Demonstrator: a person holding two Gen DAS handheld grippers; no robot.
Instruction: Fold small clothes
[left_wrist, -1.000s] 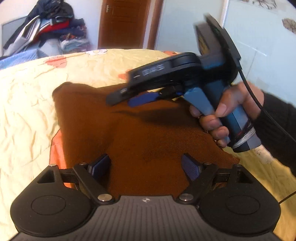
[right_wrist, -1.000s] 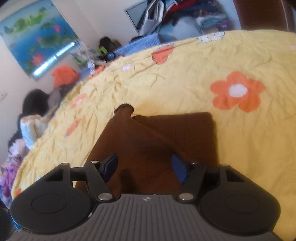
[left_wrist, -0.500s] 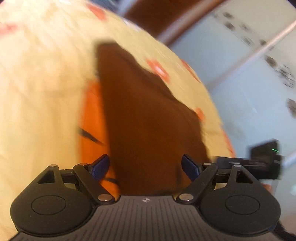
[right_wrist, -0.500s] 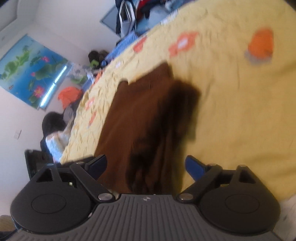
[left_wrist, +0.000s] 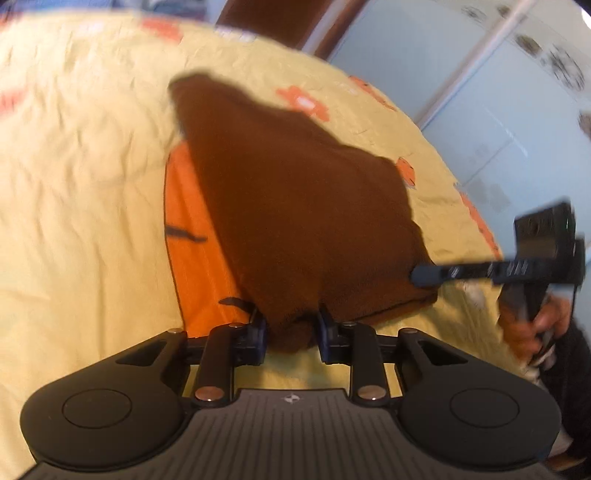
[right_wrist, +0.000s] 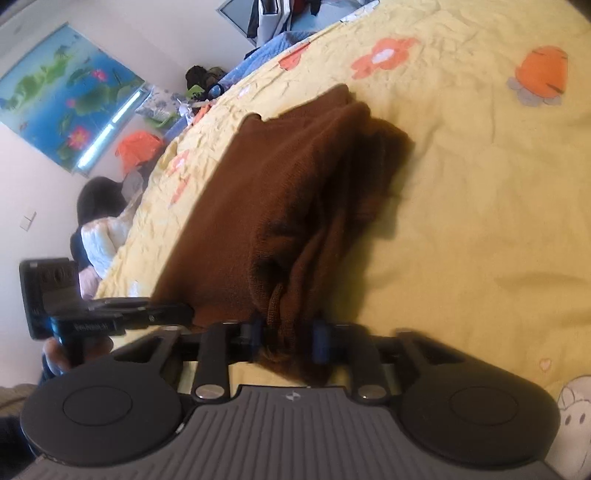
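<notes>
Garment, brown knit, soft, limp, on bed; near corners between closing left tool and right tool.

We are in a bedroom at home. A bed covered with a yellow sheet printed with orange flowers fills most of what we see. Clothes are piled at the far side, a lotus-pond picture hangs on the wall, and a brown wooden door stands beside pale wardrobe panels.
</notes>
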